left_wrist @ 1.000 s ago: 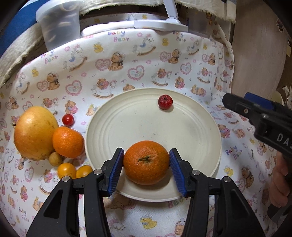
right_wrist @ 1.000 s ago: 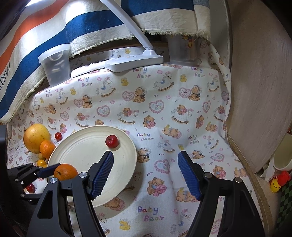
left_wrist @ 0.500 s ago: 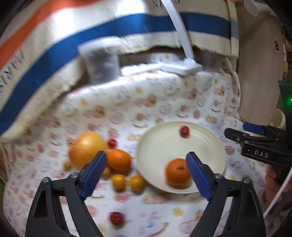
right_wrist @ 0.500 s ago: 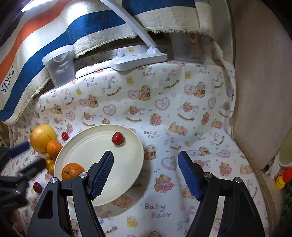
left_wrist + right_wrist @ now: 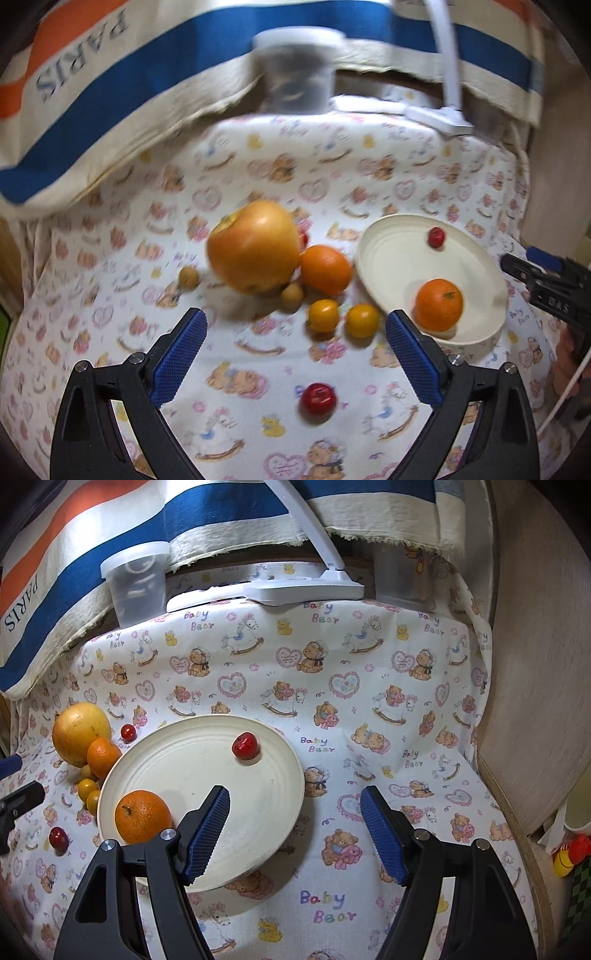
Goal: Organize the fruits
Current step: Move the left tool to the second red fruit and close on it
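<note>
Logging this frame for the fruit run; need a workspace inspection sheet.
Surface: printed bear cloth, wrinkled.
Job's things: cream plate holds one orange and one small red fruit. Beside it on the cloth: large yellow fruit, second orange, two small yellow-orange fruits, two small tan fruits, a red one nearer the camera, another red one behind the pile.
Clutter: clear tub, white lamp base.
Grippers: left gripper jaws opening, nothing between them; right gripper open, empty.
Cables: thin white cord by the person's hand.
Surroundings: striped fabric behind.
</note>
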Demonstrator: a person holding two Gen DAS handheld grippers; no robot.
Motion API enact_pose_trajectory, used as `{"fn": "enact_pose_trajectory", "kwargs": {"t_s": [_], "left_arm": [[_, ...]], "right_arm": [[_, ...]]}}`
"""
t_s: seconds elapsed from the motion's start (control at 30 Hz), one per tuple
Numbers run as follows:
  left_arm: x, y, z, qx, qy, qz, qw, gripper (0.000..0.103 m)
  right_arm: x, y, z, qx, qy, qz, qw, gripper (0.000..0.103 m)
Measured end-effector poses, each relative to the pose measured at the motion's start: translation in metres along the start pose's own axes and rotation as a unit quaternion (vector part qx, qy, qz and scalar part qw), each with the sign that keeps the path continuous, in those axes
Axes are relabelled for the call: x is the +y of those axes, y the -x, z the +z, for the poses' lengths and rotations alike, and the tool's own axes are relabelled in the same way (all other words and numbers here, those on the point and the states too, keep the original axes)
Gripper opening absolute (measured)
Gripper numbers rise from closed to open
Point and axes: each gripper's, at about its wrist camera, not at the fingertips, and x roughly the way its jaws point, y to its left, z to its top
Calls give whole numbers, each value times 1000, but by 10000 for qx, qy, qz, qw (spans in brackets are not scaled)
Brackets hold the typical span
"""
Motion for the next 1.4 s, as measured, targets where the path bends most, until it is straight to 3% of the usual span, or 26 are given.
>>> {"fn": "enact_pose_trajectory", "kwargs": {"t_s": [0.23, 0.33, 0.5, 0.6, 0.97, 1.13, 1.33, 1.4], "left_arm": [[23, -12, -3, 392, 565, -33, 9976, 96], [26, -19, -6, 606, 646, -174, 9959, 84], [15, -34, -13, 1232, 414, -413, 9907, 64], [6, -37, -15, 1473, 140, -375, 9883, 64], [-22, -30, -21, 1736, -469, -353, 9831, 66], [-24, -38, -28, 1922, -533, -401, 9791, 39], [-24, -36, -28, 1858, -497, -413, 9805, 26], [-24, -37, -27, 1852, -466, -429, 9807, 25]], "right_arm": [[-6, -13, -4, 285, -204, 118, 9993, 75], [-7, -12, -3, 254, -214, 100, 9994, 75], [-6, -8, -2, 166, -147, 8, 9998, 75], [-5, -8, -3, 172, -122, 11, 9998, 75], [5, -10, -6, 92, 159, -151, 9997, 75], [4, -10, -6, 106, 144, -139, 9997, 75], [6, -10, -7, 104, 173, -110, 9997, 75], [7, -9, -7, 92, 190, -104, 9997, 75]]}}
